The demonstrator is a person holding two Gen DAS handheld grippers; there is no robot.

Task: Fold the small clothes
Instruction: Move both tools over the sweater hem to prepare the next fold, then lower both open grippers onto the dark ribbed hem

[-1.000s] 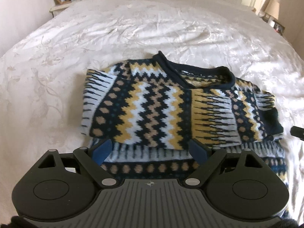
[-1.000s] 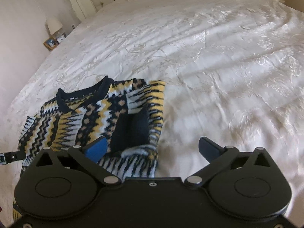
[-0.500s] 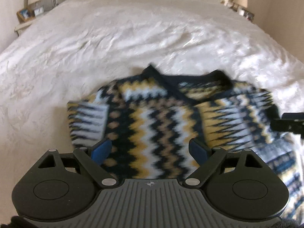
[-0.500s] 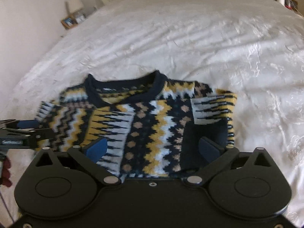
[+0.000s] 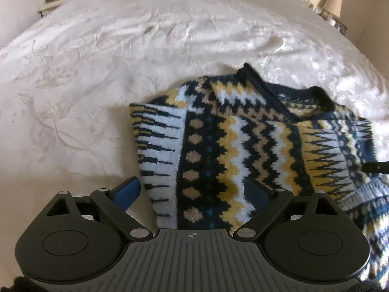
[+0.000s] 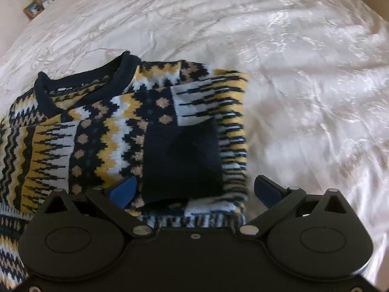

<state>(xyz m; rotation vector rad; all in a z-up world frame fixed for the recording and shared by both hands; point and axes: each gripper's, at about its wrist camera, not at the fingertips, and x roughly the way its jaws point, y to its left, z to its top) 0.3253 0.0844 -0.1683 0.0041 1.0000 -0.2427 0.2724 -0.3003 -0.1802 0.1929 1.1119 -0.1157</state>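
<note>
the sweater [image 5: 238, 146] lies flat on the bed [image 5: 97, 73], its collar [image 6: 85, 82] at the far edge, toward the headboard; both sleeves lie folded inward over the body, one cuff [image 6: 182, 158] resting on top near the sweater's right edge; the left tongs [image 5: 192, 191] straddle the near left edge, the right tongs [image 6: 194, 191] the near right edge; a nightstand [image 5: 52, 0] stands beyond the bed's far left corner, a lamp [image 5: 331, 2] beyond the far right.

A home bedroom: a wide bed under a white embroidered bedspread [image 5: 121, 48], with a bedside table [image 5: 52, 1] carrying framed photos.
</note>
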